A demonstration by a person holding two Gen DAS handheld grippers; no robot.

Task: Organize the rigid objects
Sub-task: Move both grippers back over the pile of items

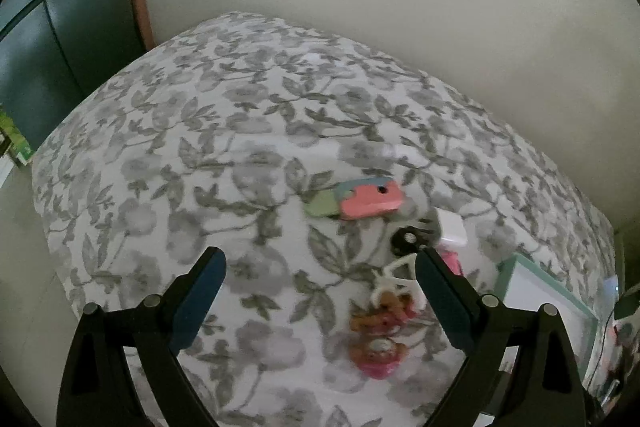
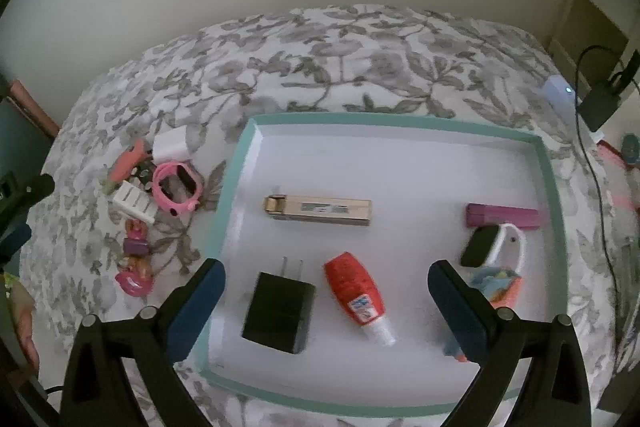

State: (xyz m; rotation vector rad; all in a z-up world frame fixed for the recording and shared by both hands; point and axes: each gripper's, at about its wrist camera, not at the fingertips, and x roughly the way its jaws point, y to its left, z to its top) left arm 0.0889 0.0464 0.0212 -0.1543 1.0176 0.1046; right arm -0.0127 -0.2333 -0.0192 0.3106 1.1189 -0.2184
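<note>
The loose pile — pink eraser (image 1: 370, 202), keychain charm (image 1: 378, 343), pink watch (image 2: 176, 187) — lies on the bed at nine o'clock of the teal tray (image 2: 232, 187), which holds several sorted items. Both the left hand-held gripper (image 1: 320, 263) and right hand-held gripper (image 2: 326, 277) hang spread and empty, so sorting looks midway. Next, I judge, the left should descend onto the charm at its five o'clock.

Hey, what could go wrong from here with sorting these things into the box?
1. The leftover items, like the pink round-strapped watch and white ribbed block, lie bunched and touching on the floral cloth, so a grasp may drag a neighbour.
2. The open left gripper view is blurred, so aiming may be off.
3. The teal-rimmed box has a raised wall that carried items might clip.
</note>
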